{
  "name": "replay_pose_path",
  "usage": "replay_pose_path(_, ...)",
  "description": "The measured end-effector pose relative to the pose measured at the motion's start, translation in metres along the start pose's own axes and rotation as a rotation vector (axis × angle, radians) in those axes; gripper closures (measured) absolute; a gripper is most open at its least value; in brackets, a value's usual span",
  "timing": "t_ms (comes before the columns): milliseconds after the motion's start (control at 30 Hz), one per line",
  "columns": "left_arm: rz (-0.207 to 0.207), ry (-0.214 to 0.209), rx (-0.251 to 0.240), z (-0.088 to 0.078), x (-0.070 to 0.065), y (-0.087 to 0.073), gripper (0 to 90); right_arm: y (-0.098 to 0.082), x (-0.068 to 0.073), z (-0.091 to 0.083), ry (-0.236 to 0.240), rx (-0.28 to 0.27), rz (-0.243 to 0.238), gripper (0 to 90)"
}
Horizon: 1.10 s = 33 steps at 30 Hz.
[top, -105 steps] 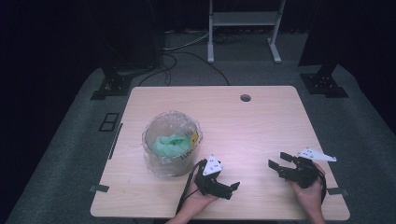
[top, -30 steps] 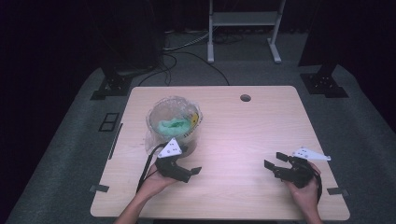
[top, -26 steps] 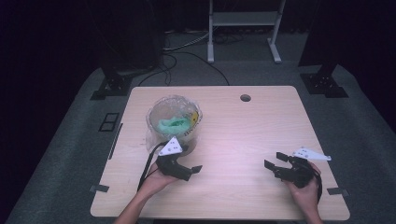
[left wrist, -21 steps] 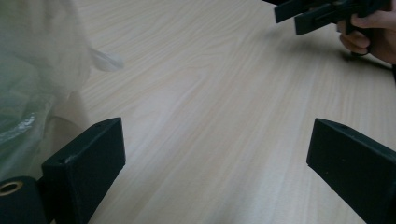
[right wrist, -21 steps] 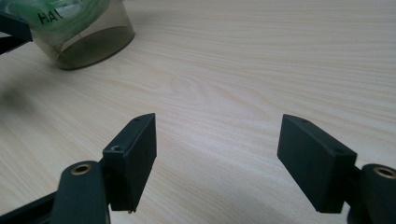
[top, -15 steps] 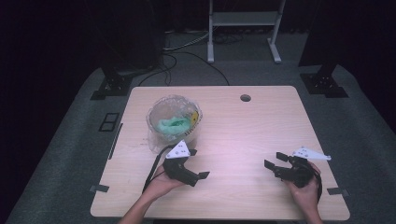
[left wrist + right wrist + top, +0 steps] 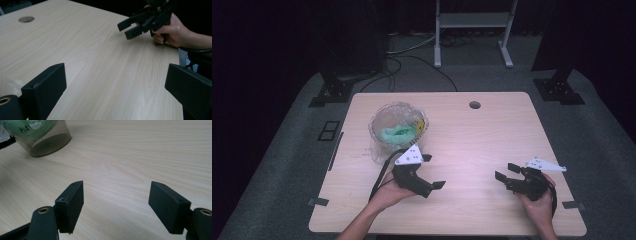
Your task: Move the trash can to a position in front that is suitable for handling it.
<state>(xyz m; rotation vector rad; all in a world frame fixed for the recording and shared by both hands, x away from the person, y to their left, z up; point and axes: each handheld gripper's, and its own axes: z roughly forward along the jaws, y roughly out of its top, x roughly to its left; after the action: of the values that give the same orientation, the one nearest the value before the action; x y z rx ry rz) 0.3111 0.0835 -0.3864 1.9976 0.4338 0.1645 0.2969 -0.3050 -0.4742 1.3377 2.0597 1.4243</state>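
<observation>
Since the earlier frames the left gripper (image 7: 428, 172) has drawn back from the clear tub (image 7: 398, 131) toward the table's (image 7: 492, 130) near edge, jaws spread and empty. From above, the tub sits near the left edge, green stuff inside; the right gripper (image 7: 506, 175) rests by the near right corner, hand low.

In the left gripper view, its wide jaws frame bare wood, the other hand's gripper (image 7: 133, 25) beyond.

In the right gripper view, jaws gape apart, the tub (image 7: 40, 137) far off.
</observation>
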Motion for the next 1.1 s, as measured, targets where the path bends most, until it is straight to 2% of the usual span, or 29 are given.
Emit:
replay_pose_path(233, 0.008, 0.026, -0.046, -0.013, 0.006, 0.025, 2.5, 0.0, -0.001, -0.002, -0.002, -0.008, 0.002, 27.6)
replay_pose_path(500, 0.013, 0.058, -0.072, -0.028, 0.021, 0.046, 2.5, 0.0, -0.001, -0.003, -0.004, -0.01, -0.003, 27.5)
replay_pose_path(900, 0.006, 0.121, -0.078, -0.047, 0.046, 0.06, 2.6, 0.001, 0.0, -0.003, -0.006, -0.01, -0.006, 27.5)
replay_pose_path(1100, -0.015, 0.16, -0.083, -0.057, 0.06, 0.061, 2.6, 0.001, -0.001, -0.004, -0.007, -0.011, -0.006, 27.5)
